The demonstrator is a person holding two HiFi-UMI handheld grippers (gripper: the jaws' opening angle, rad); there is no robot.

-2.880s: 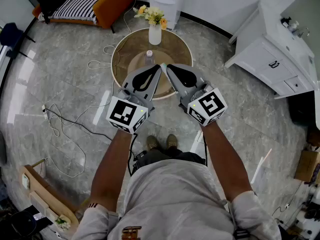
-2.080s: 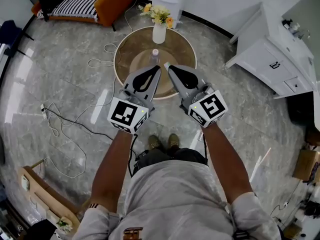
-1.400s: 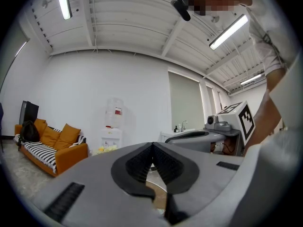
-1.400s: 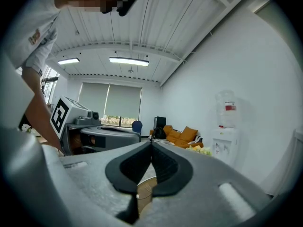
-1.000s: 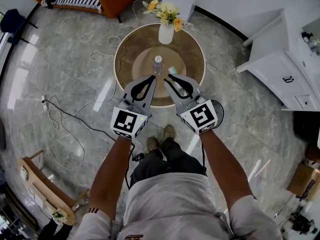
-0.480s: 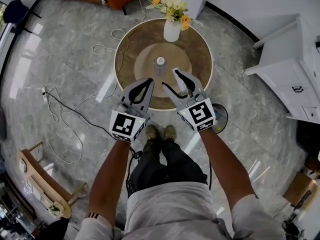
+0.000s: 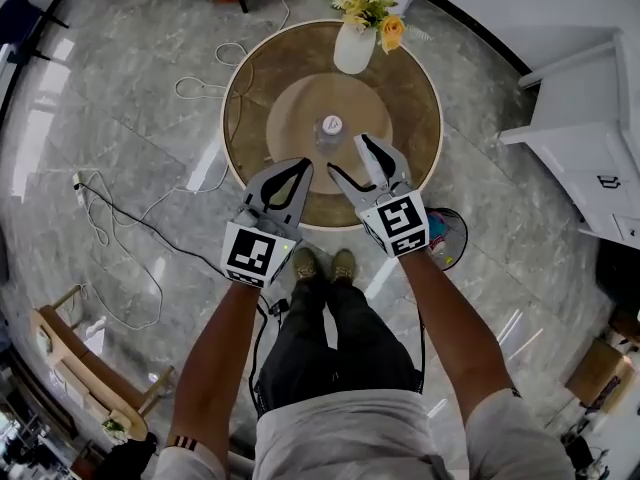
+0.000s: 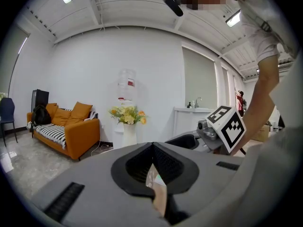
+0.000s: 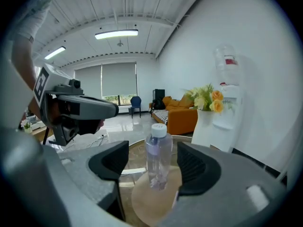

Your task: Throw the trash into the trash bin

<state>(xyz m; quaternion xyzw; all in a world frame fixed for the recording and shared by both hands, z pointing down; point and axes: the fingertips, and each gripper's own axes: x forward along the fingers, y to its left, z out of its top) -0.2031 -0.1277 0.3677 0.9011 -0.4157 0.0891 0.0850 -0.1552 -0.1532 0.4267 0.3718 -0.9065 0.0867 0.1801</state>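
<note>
clear bottle (image 9: 158,157) between right tongs (image 7: 347,155) just opened, left tongs (image 8: 152,146) clenching wrapper scrap (image 8: 159,194), flower vase (image 7: 353,48) beyond

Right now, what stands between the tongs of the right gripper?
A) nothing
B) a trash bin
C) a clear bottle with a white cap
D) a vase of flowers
C: the right gripper view shows the bottle upright on the round table, between the tongs of the right gripper, which have just been opening and do not touch it.

Clear plastic bottle (image 7: 331,128), white cap, stands upright at centre of round table (image 7: 400,98). Dark round trash bin (image 7: 463,236) on floor just beside table, colourful contents inside.
</note>
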